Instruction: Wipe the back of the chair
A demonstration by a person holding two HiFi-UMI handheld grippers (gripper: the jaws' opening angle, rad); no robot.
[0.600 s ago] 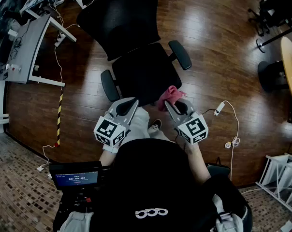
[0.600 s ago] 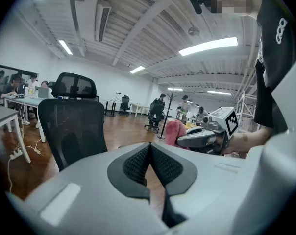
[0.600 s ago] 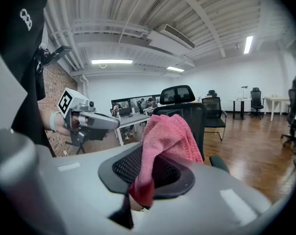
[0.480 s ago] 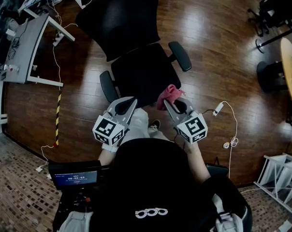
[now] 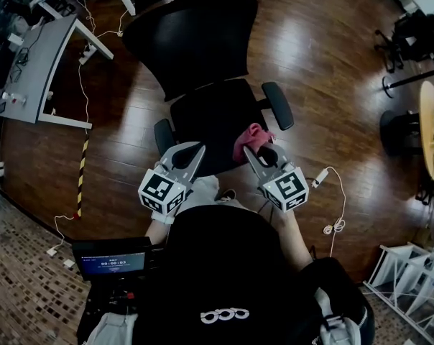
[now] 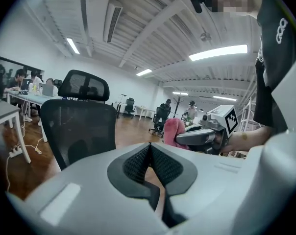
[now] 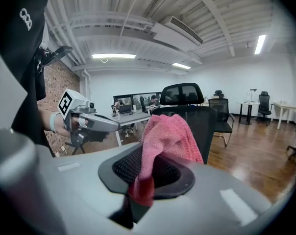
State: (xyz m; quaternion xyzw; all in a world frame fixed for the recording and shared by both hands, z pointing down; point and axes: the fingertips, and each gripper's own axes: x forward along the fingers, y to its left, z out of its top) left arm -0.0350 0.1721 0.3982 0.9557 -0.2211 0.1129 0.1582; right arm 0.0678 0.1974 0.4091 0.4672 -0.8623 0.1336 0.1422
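Note:
A black mesh office chair [image 5: 202, 56] faces me, its back [image 6: 79, 131] and headrest [image 6: 84, 84] upright ahead of both grippers. A pink cloth [image 5: 249, 141] bunches up out of my right gripper [image 5: 254, 153], which is shut on it just over the seat's [image 5: 217, 121] front right corner. The same pink cloth [image 7: 167, 136] sticks up from the jaws in the right gripper view, with the chair back [image 7: 207, 126] behind it. My left gripper [image 5: 192, 157] is shut with nothing in it, at the seat's front left edge. Neither gripper touches the chair back.
Grey desks [image 5: 30, 70] with cables stand at the left. A white cable and plug [image 5: 325, 185] trail over the wood floor at the right. A round table [image 5: 432, 121] and dark chairs [image 5: 411, 20] stand at the far right. A white rack [image 5: 411, 286] stands at lower right.
The view has shifted, so the chair now lies slightly lower and further right. Both grippers keep their hold and spacing; the pink cloth stays in the right one.

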